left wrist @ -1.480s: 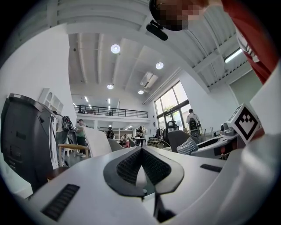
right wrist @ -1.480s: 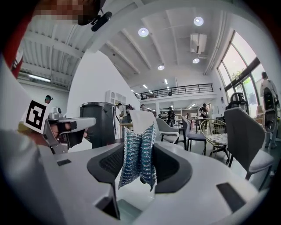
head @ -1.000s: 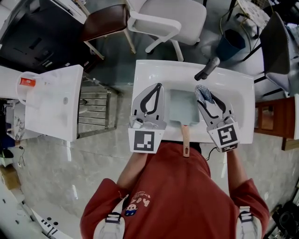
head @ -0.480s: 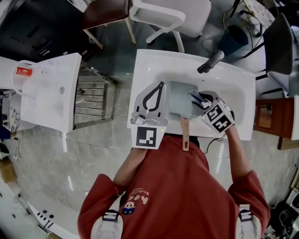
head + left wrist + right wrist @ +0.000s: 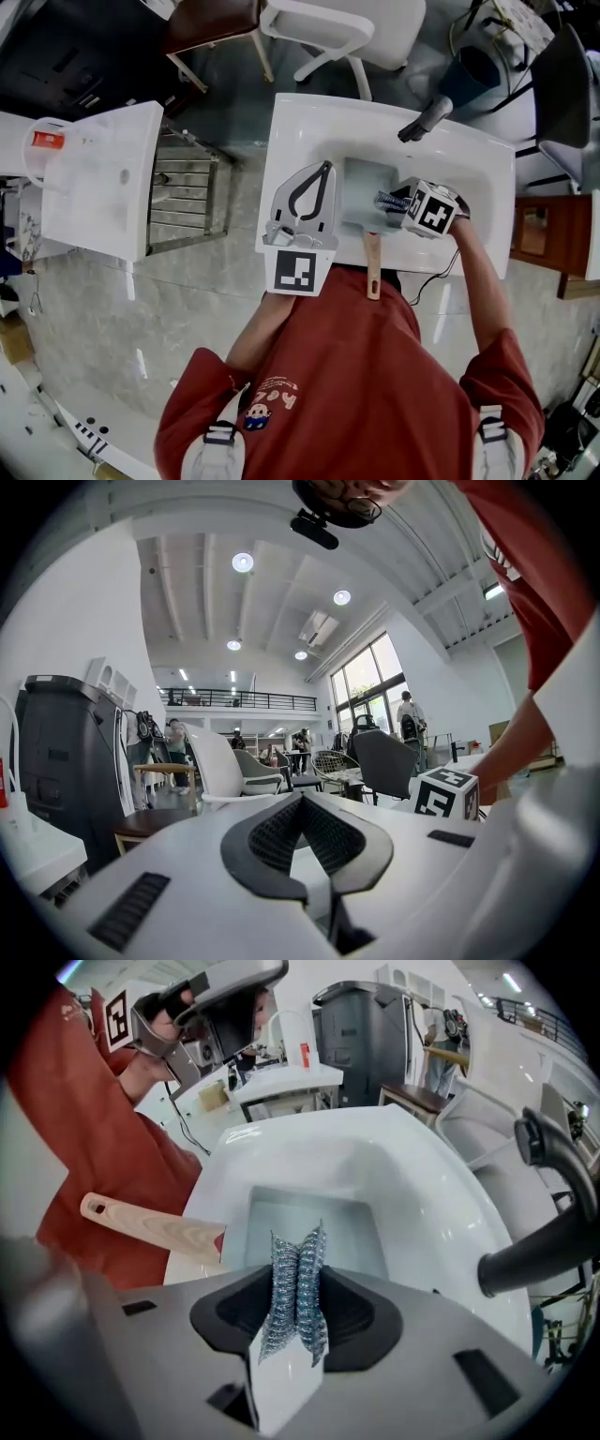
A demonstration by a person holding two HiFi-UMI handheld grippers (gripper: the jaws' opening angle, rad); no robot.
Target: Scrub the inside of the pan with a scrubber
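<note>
The right gripper [image 5: 298,1309] was clamped on a crinkled, silvery wire-mesh scrubber [image 5: 297,1279] over the right side of the square, pale-green pan [image 5: 361,192]. The pan lay in the glossy white sink [image 5: 309,122], its smooth wooden handle [image 5: 372,267] crossing the near edge. The left gripper [image 5: 323,170] had its ribbed black jaws together on nothing, beside the pan's left edge.

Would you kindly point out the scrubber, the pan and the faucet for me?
scrubber [image 5: 298,1288]: right gripper view, on its steel mesh, midway up.
pan [image 5: 352,1227]: right gripper view, on its bare inside floor.
faucet [image 5: 424,122]: head view, on the middle of its spout.
</note>
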